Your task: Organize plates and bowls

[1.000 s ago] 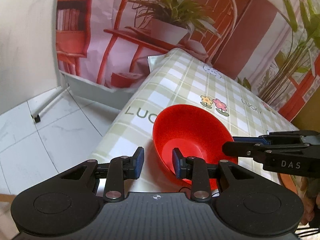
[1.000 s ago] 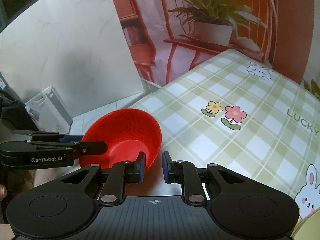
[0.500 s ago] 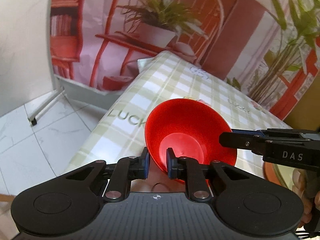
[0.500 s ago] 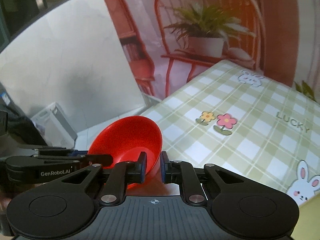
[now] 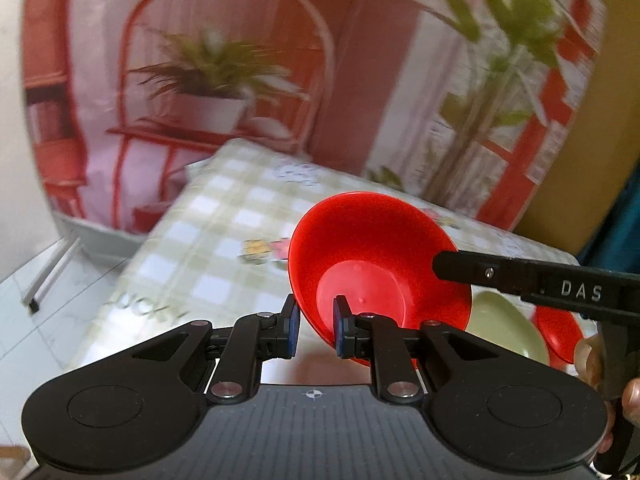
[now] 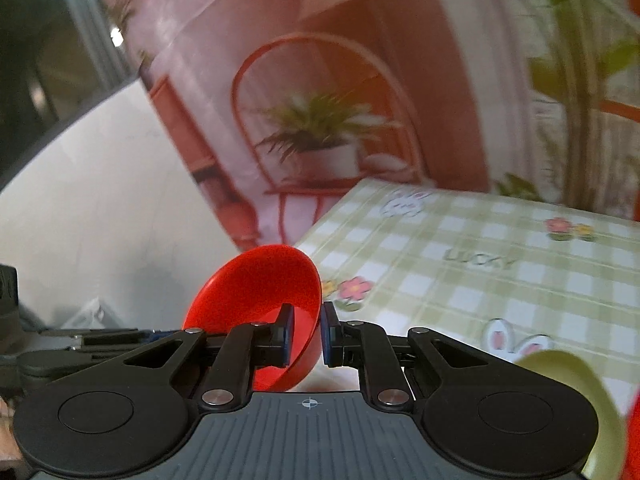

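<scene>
Both grippers grip one object: a round, glossy red plastic bowl (image 5: 380, 264), carried clear of the green-and-white checked tablecloth (image 5: 208, 248).

Left gripper (image 5: 316, 330): jaws drawn close, pinching the bowl's rim on its near-left side, one blue pad outside the wall, one inside the cavity. Right gripper (image 6: 306, 336): jaws likewise drawn in on the opposite rim, wall clamped between the pads. In the left wrist view the right gripper's black finger lies across the bowl's right edge, so the two grips sit roughly opposite each other.

Bowl is tilted, its opening turned toward the left gripper's camera and away from the tabletop. A round bowl has no long axis; what counts is rim plane versus table.

Key relation: likely stacking targets lie to the right of the held bowl, low in the left wrist view: a pale green shallow dish (image 5: 508, 328) and, just beside it, a second red bowl (image 5: 560, 334), both on the cloth. The right hand is the nearer one to them.

Judgement: next move calls for carrying rightward and levelling the rim before lowering. Risk: uneven release tips the bowl.
</scene>
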`<state>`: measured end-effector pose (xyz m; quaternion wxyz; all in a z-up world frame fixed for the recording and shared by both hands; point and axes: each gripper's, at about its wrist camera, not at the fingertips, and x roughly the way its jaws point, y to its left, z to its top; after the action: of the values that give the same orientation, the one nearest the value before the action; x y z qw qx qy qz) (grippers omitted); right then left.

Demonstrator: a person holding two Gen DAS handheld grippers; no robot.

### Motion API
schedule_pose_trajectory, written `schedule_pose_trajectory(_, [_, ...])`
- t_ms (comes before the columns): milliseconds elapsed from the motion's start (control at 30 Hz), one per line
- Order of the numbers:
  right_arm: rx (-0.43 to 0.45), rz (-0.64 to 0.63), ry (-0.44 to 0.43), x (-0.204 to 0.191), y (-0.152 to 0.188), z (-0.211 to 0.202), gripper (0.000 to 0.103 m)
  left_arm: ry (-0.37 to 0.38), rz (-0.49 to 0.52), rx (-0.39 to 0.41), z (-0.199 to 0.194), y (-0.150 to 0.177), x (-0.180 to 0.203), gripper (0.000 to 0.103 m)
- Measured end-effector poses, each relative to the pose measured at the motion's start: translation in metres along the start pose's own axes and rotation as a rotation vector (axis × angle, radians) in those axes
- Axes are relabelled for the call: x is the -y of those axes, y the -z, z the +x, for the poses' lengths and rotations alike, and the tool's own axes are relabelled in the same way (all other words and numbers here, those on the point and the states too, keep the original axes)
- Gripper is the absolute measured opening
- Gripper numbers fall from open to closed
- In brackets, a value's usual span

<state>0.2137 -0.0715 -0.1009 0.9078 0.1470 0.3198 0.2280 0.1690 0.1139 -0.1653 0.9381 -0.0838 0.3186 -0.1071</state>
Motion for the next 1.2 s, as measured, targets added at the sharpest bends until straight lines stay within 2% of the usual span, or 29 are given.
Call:
schedule_pose_trajectory(267, [0.101, 0.092, 0.069, 0.063, -0.004, -0.057, 0.013, 0.083, 0.106, -0.013, 0.019, -0.008, 0.069, 0.018])
schedule_pose_trajectory(500, [0.224, 0.162, 0.15, 0.122, -0.005, -0.116, 0.013, 0.178, 0.204, 0.003, 0.028, -0.018, 0.141, 0.019])
schedule_pose_trajectory(767, [0.322, 0.263, 0.257, 0.188, 0.011, -0.174, 0.013, 0.267, 0.297, -0.02, 0.054, -0.018, 0.223, 0.019])
schedule_pose_trajectory(967, [0.343, 0.337, 0.311, 0.229, 0.033, -0.197, 0.013, 0.331, 0.318, -0.073, 0.084, -0.004, 0.272, 0.018])
schedule_pose_trajectory(1200, [0.295, 0.387, 0.308, 0.253, 0.058, -0.191, 0.013, 0.298, 0.361, -0.146, 0.111, 0.013, 0.291, 0.018])
